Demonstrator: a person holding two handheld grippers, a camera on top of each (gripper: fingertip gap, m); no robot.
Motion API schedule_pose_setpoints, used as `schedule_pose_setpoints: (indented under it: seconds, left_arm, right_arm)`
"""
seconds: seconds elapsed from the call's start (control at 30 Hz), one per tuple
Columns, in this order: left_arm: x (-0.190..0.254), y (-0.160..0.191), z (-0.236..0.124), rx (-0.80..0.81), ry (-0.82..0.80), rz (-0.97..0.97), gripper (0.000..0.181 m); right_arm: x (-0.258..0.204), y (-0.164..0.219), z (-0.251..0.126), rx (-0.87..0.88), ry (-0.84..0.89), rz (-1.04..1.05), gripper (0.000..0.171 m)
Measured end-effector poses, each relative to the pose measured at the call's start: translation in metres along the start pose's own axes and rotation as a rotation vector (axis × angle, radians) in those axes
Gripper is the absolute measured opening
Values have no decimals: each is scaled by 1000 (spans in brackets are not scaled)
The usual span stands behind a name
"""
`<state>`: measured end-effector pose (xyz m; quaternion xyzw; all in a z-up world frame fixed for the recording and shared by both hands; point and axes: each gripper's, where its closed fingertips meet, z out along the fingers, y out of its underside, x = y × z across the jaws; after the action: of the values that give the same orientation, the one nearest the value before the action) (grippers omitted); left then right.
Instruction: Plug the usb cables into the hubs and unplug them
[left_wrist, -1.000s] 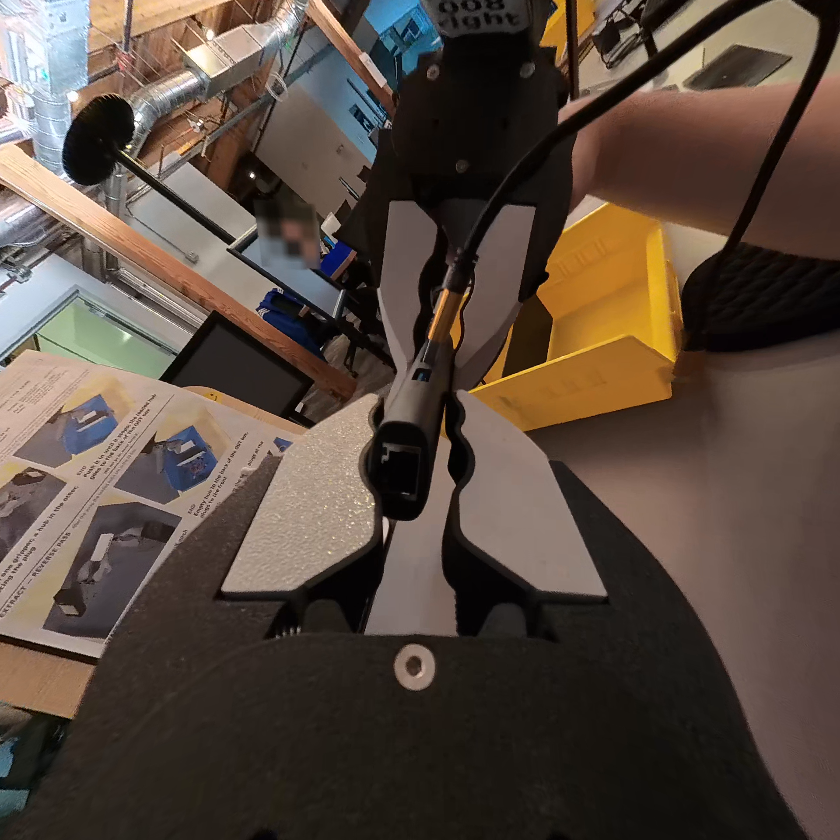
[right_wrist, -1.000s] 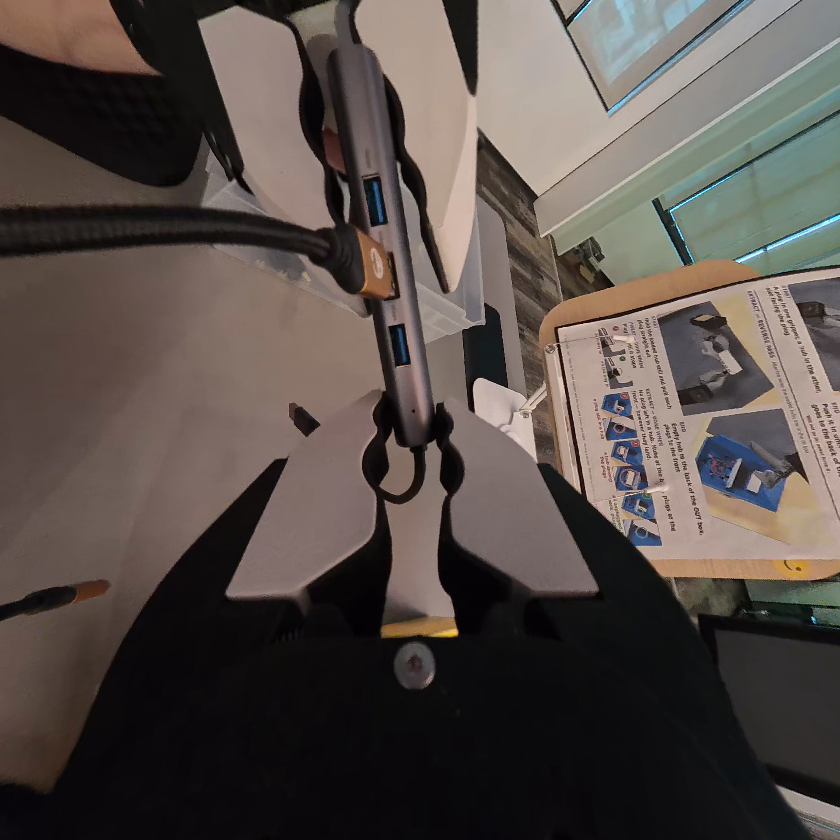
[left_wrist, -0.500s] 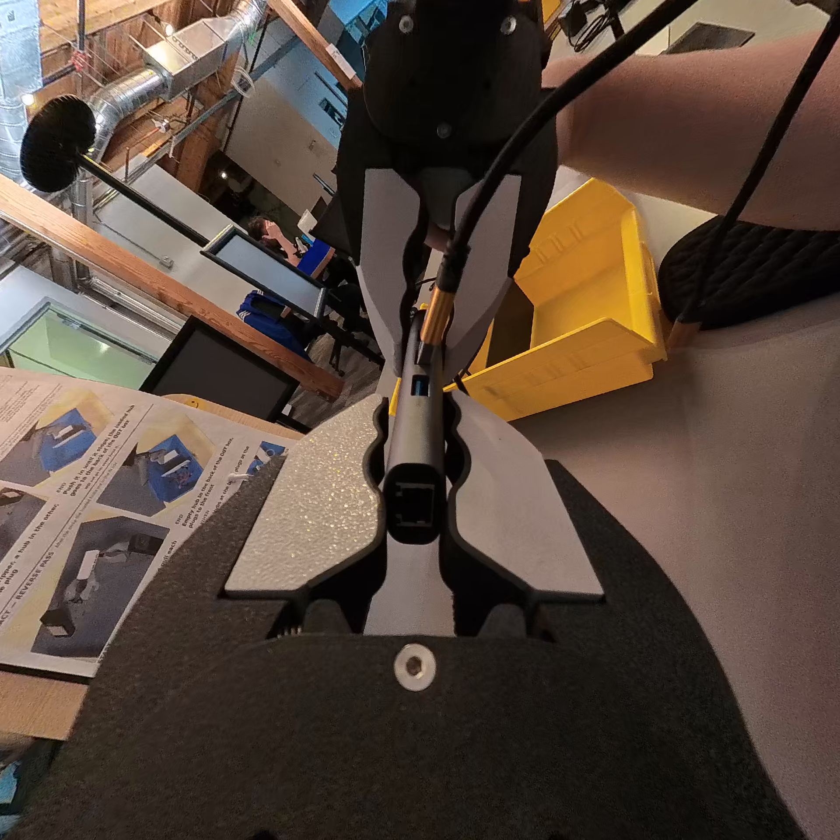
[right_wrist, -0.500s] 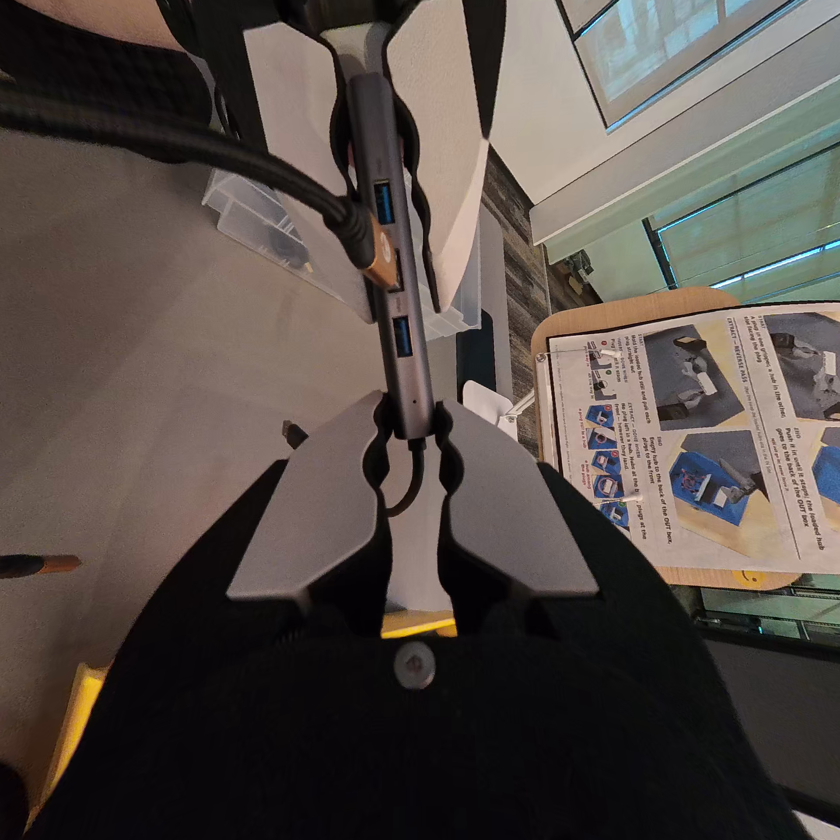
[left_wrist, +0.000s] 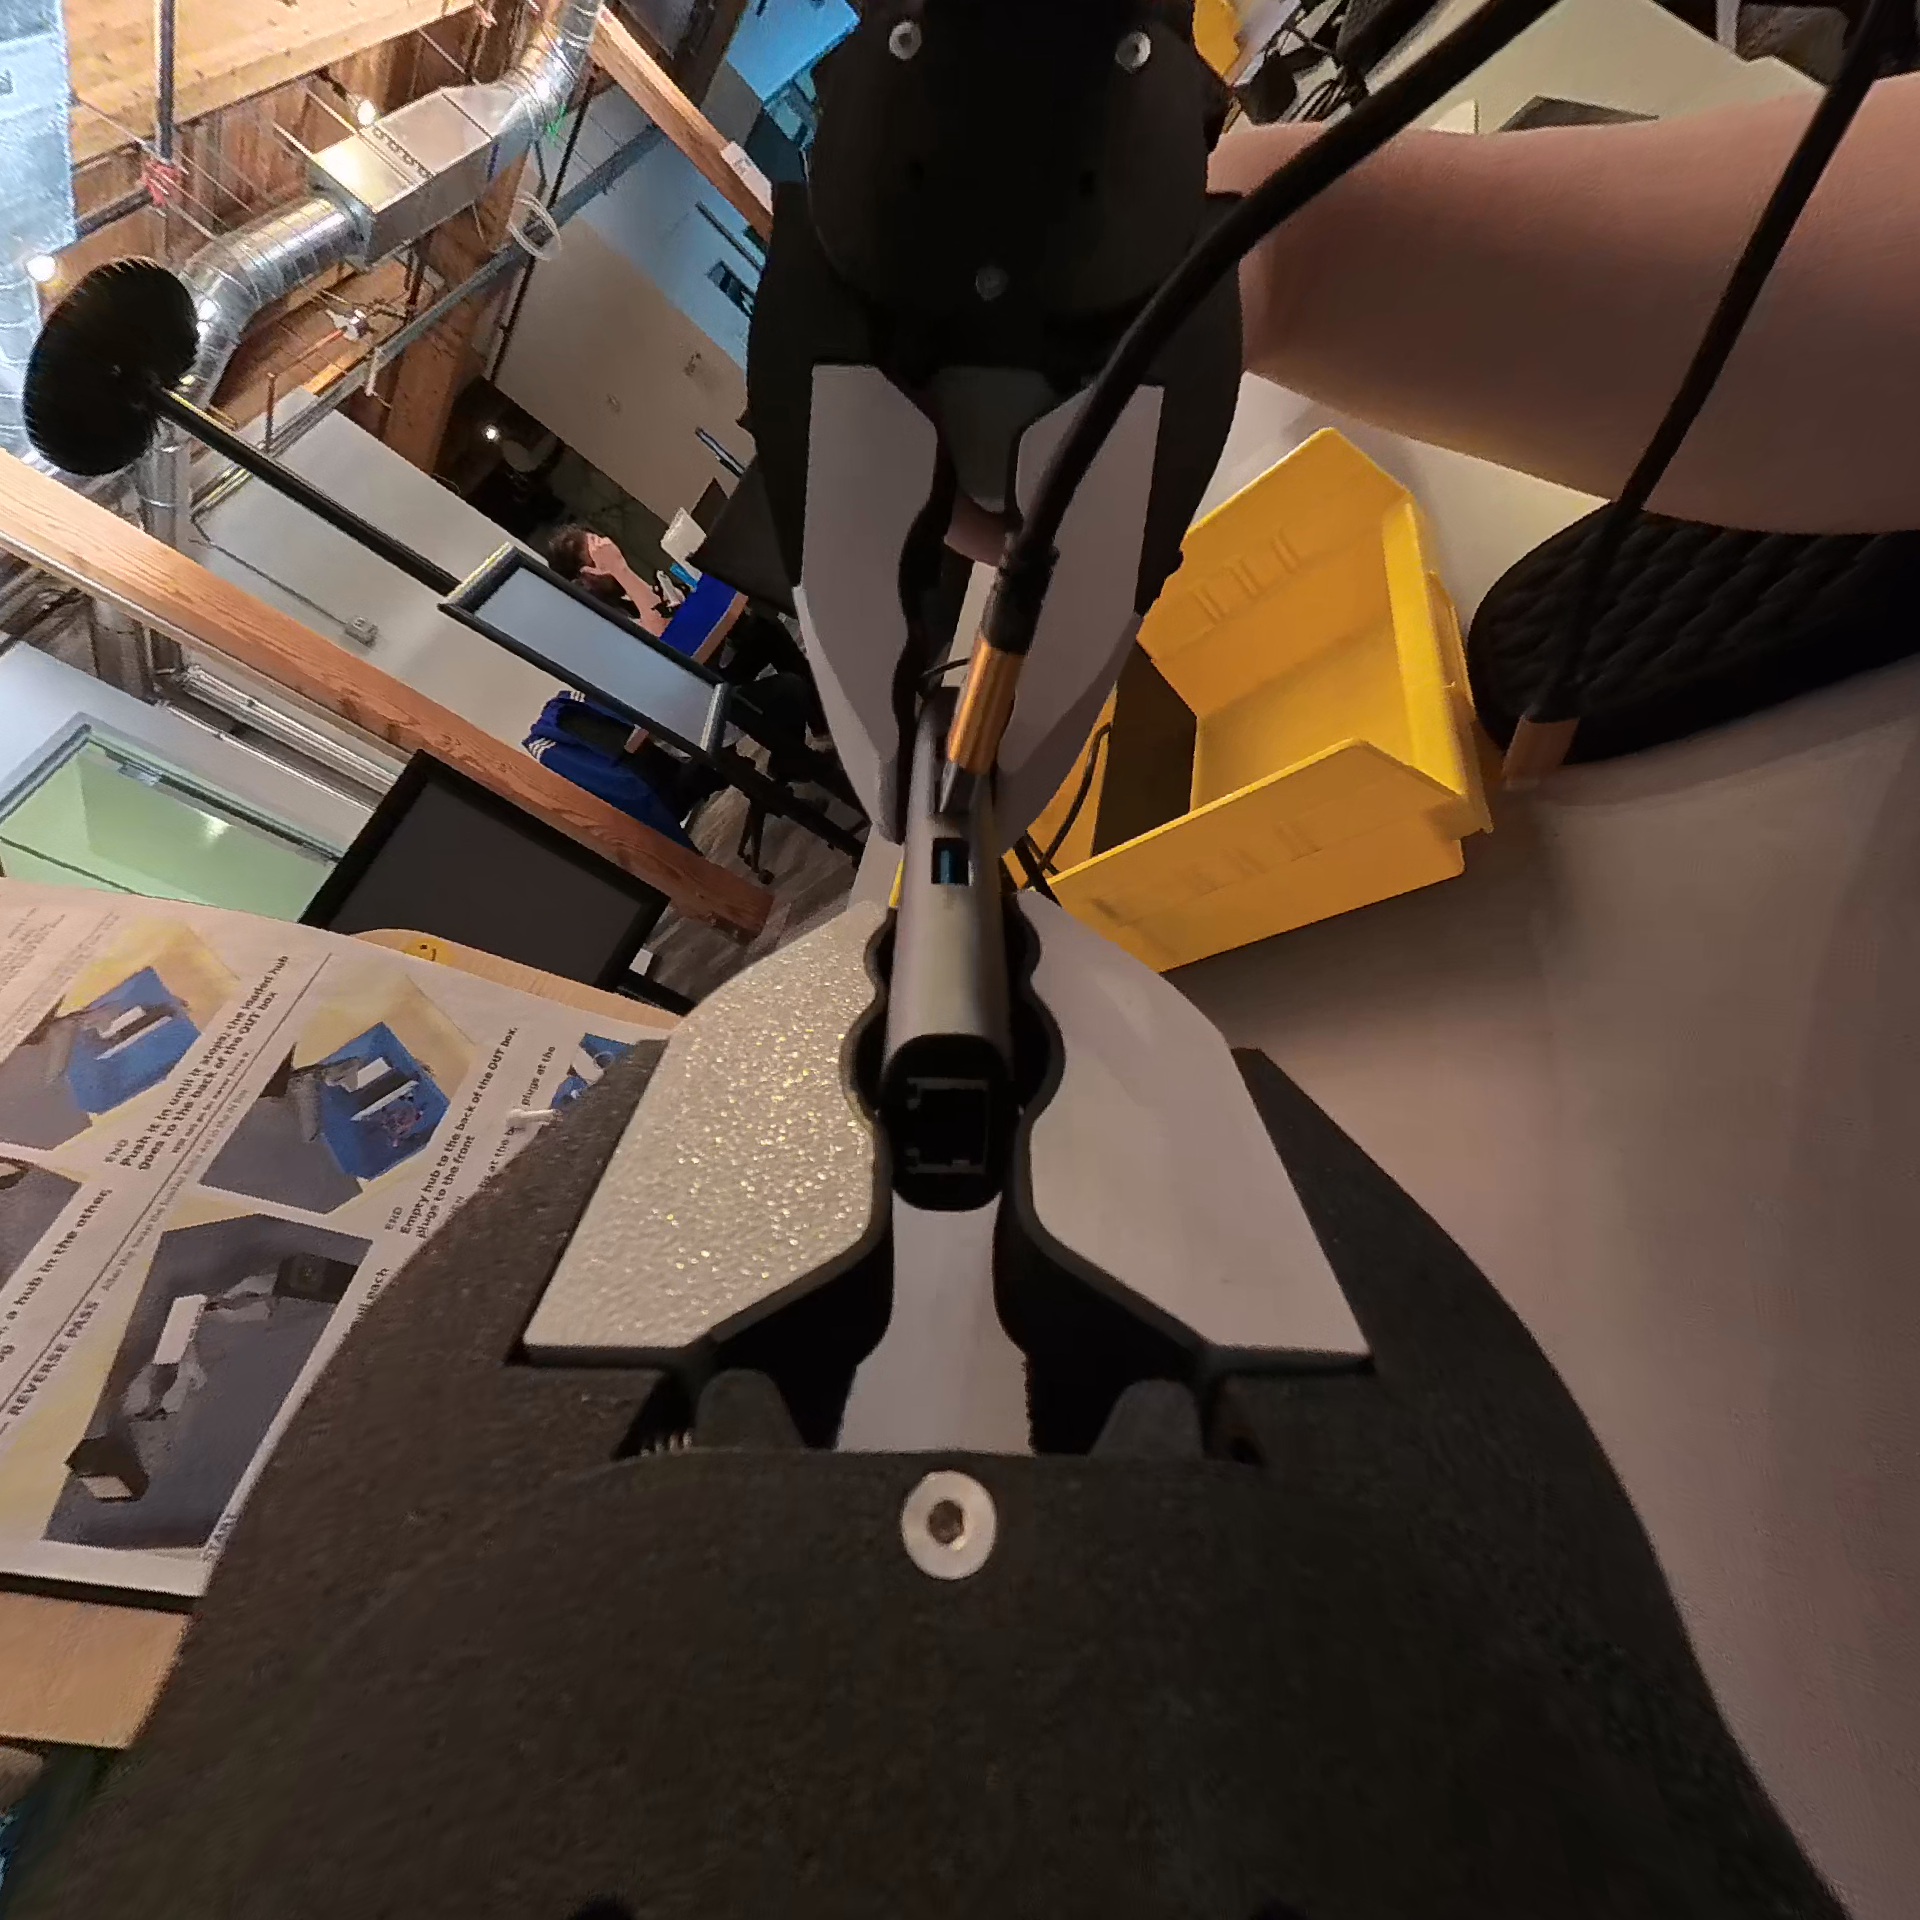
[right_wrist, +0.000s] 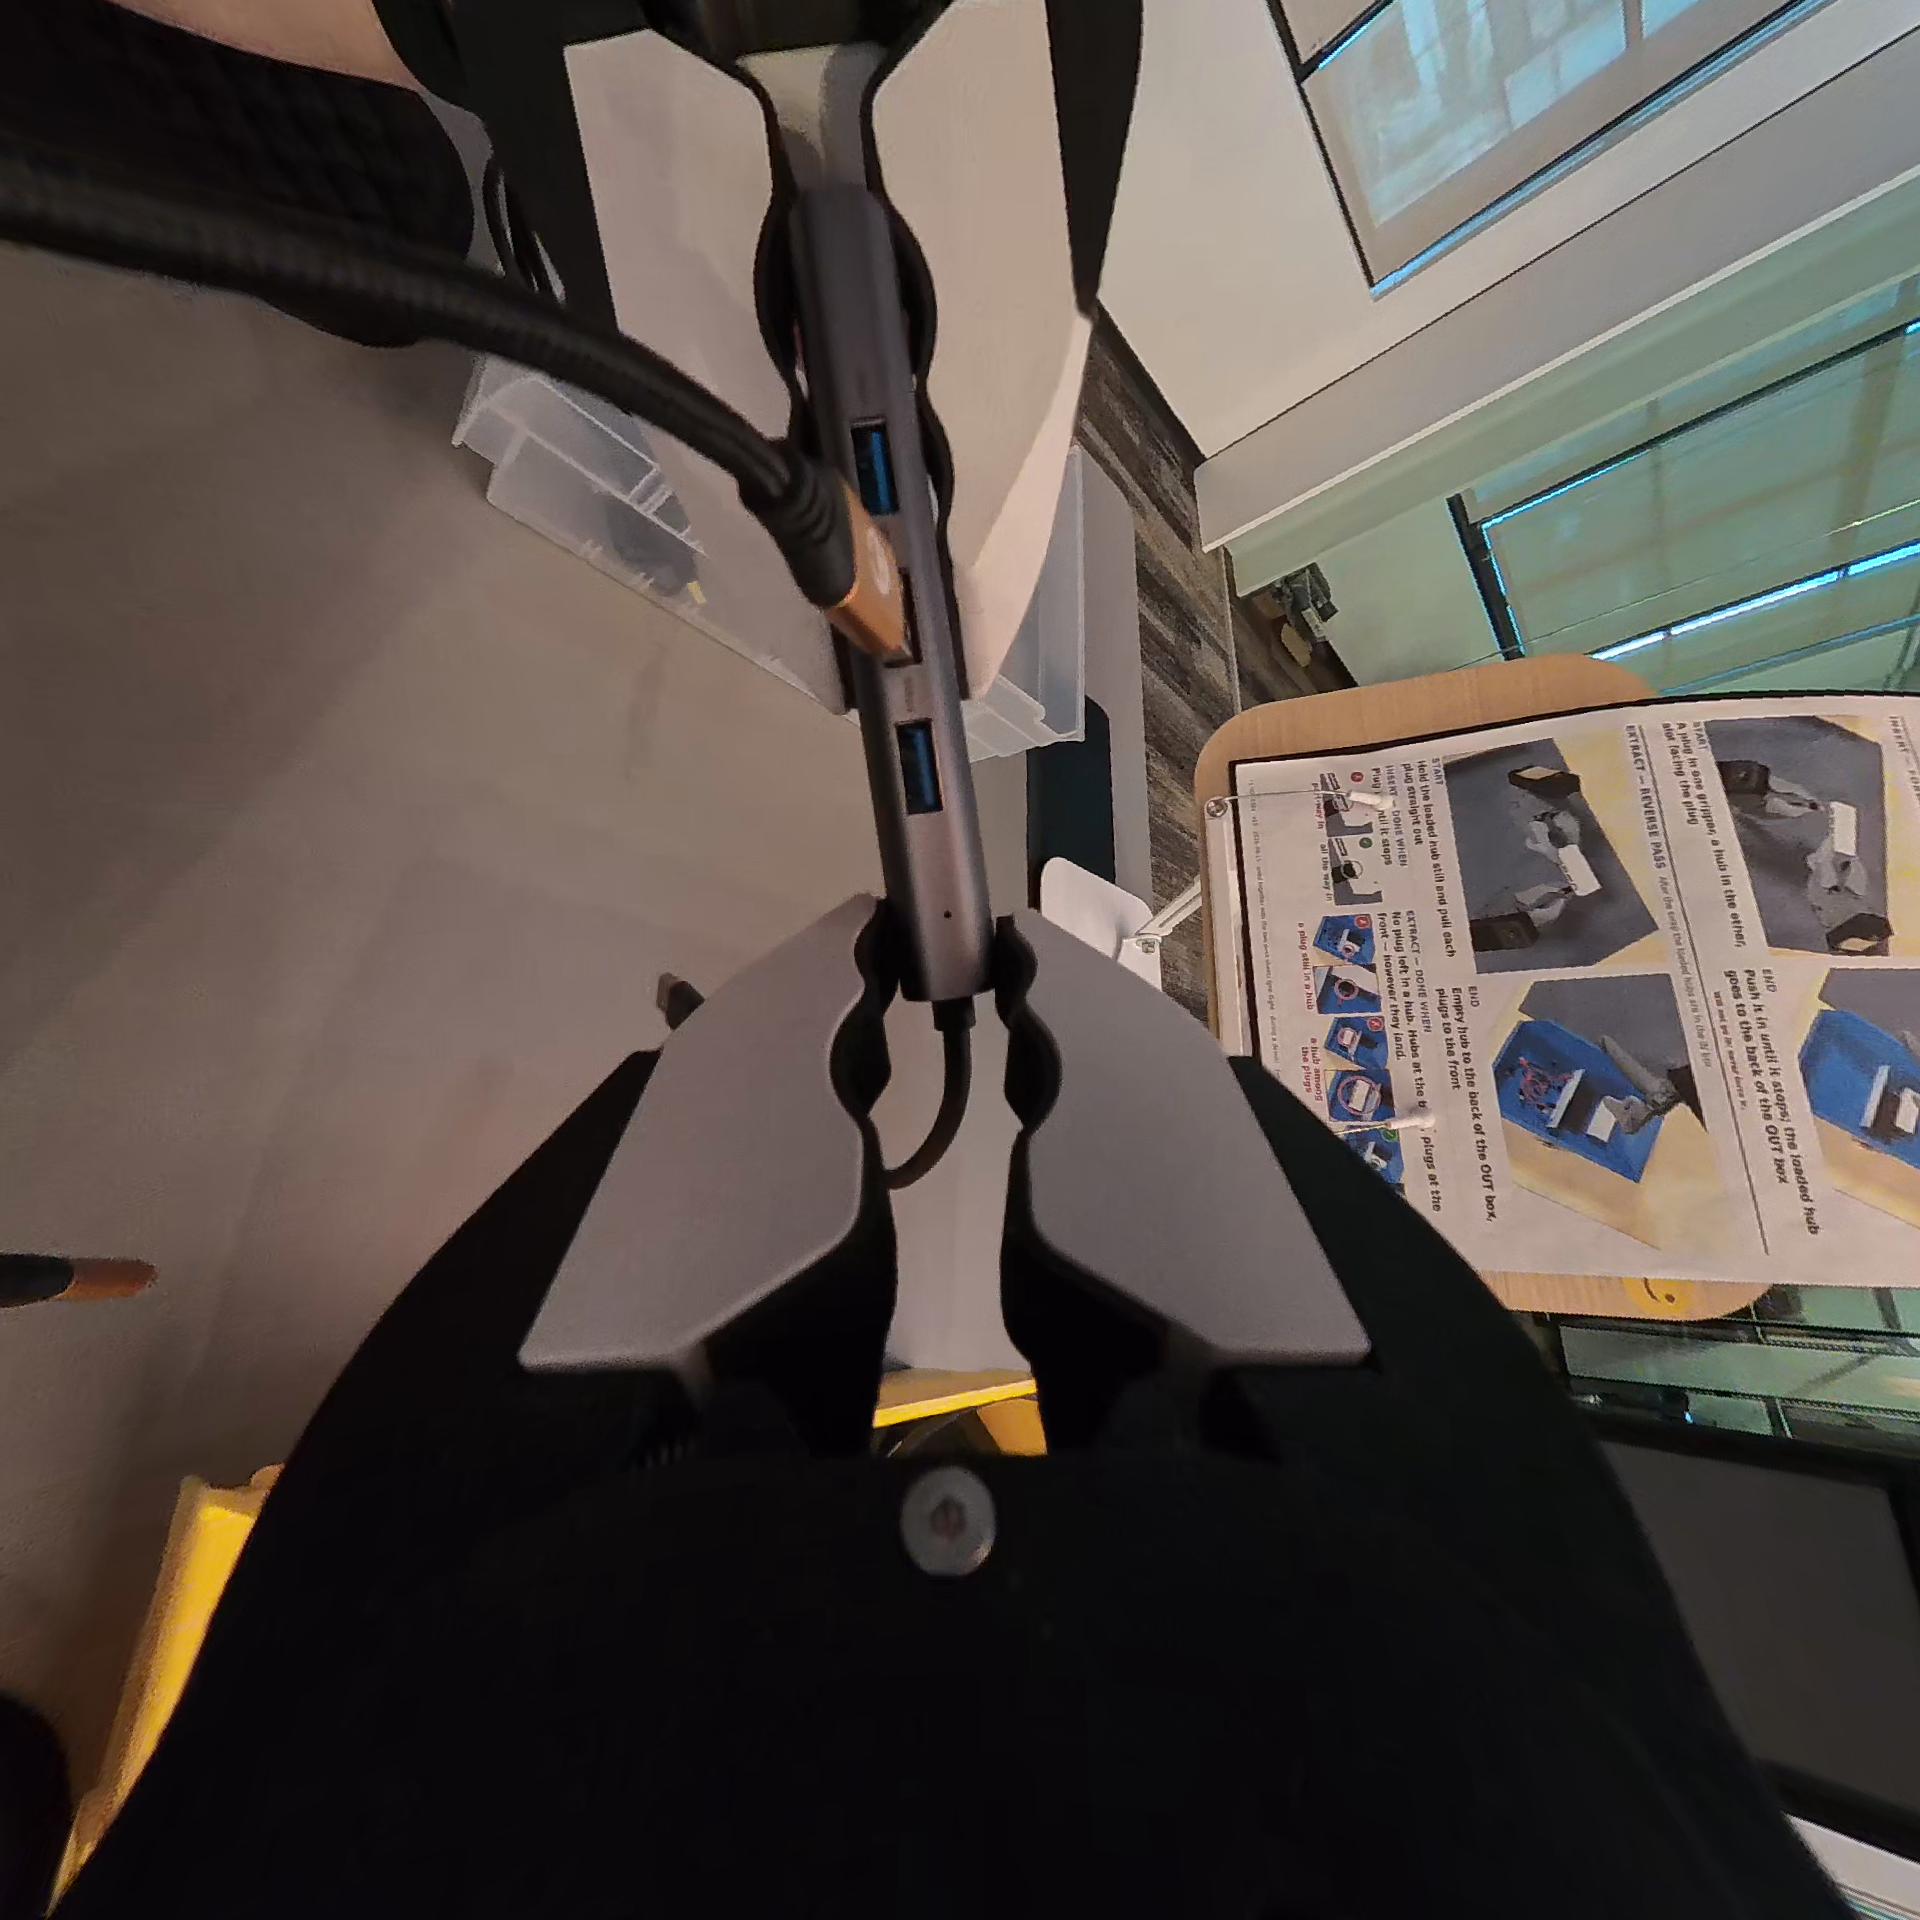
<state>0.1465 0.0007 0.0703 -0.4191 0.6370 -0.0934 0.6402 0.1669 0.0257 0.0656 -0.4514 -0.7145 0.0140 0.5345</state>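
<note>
Your left gripper (left_wrist: 951, 977) and right gripper (right_wrist: 940, 935) each pinch an end of the hub (right_wrist: 914, 810); one plug (right_wrist: 868, 592) sits in its middle port; both neighbouring ports are empty.

The hub (left_wrist: 943, 1049) now sits deeper and straighter between the left gripper (left_wrist: 948, 997) fingers; one second ago it was tilted with its end port skewed left. The cable plug (right_wrist: 871, 597) now meets the hub at a slant, where it stood square to it before. The right gripper (right_wrist: 940, 940) grips nearer the hub's cable end.
</note>
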Motion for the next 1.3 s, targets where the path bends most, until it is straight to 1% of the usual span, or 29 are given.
schedule_pose_setpoints:
  seconds: [0.4,0.57,0.7,0.83,1.0,1.07,1.13,1.23,1.3]
  left_arm:
    - [-2,10,5,-72,-47,68,19]
    - [-1,12,7,-90,-47,87,17]
    - [-4,11,8,-93,-105,137,16]
    - [-9,9,8,-91,-162,172,17]
    - [-26,12,3,-122,-273,218,17]
    - [-36,17,-2,-150,-317,222,17]
    - [-48,22,-7,-179,-370,219,16]
    - [-69,34,-19,-252,-473,212,16]
    - [-84,45,-29,-331,-558,255,16]
  right_arm:
    - [-1,5,1,-60,4,-10,19]
    - [-1,8,2,-76,4,-8,19]
    - [4,8,0,-75,37,-10,20]
    - [10,5,-1,-35,64,26,23]
    - [22,4,-5,-11,133,51,33]
    - [29,2,-11,21,161,78,34]
    - [42,-1,-20,58,225,132,33]
    - [69,-2,-40,77,348,296,31]
    - [73,-22,-53,156,352,416,31]
